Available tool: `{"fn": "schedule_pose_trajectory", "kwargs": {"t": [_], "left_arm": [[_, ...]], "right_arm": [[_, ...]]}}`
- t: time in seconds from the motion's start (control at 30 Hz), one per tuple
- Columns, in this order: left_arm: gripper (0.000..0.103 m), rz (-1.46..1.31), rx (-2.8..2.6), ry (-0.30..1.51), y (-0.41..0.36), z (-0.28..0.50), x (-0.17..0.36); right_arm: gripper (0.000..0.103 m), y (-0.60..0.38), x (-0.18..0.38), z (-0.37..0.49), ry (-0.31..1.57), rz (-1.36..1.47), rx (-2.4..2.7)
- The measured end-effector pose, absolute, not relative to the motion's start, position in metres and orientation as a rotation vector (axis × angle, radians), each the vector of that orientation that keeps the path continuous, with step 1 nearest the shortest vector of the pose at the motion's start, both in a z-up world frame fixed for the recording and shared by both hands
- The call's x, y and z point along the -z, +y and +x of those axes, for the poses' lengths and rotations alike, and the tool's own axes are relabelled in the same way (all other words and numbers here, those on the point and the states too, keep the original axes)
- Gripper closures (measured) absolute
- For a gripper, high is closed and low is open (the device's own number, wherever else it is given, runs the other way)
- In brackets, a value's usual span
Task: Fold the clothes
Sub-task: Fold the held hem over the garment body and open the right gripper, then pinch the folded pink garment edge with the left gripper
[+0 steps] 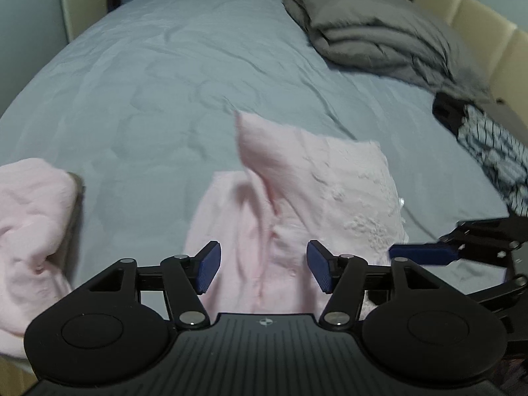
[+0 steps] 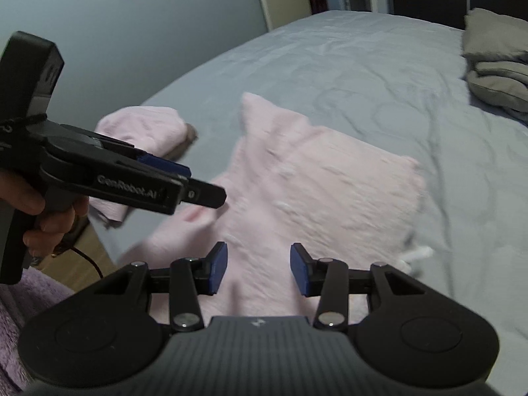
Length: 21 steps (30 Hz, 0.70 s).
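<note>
A wide bed [image 1: 138, 76] under a wrinkled grey-blue sheet fills the room, with a pale wall [image 2: 99, 49] beyond its far side. A folded grey blanket [image 1: 373, 33] sits toward the cream headboard [image 1: 475, 23], striped clothes [image 1: 495, 151] near it. The pink garment [image 1: 297, 198] lies crumpled on the bed's near edge, one corner peaked up; its weave looks blurred, perhaps embroidered. A second pink piece [image 1: 29, 217] lies apart from it. The left gripper [image 1: 264, 267] and right gripper [image 2: 259, 269] hover over the garment, jaws apart and empty.

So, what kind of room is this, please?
Most likely a bedroom: a wide bed with a grey sheet, a padded headboard, and a folded duvet lying on it.
</note>
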<state>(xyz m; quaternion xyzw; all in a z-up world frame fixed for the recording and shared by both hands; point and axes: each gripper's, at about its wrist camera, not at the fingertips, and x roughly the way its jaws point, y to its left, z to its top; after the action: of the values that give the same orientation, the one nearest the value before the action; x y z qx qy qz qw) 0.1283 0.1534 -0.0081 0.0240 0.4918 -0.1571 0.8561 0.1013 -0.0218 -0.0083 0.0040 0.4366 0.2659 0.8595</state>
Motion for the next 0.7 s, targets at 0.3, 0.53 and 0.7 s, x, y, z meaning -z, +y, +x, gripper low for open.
{"fn": "schedule_pose_trajectory", "kwargs": {"t": [0.3, 0.53, 0.7], "left_arm": [[0.047, 0.044, 0.313, 1.087, 0.140, 0.139, 0.020], [0.087, 0.036, 0.297, 1.127, 0.130, 0.146, 0.028], [0.096, 0.038, 0.281, 1.097, 0.134, 0.141, 0.019]], "right_arm": [[0.055, -0.052, 0.014, 0.103, 0.971, 0.020, -0.461], [0.054, -0.058, 0.018, 0.104, 0.999, 0.015, -0.442], [0.054, -0.064, 0.021, 0.105, 1.006, 0.007, -0.431]]}}
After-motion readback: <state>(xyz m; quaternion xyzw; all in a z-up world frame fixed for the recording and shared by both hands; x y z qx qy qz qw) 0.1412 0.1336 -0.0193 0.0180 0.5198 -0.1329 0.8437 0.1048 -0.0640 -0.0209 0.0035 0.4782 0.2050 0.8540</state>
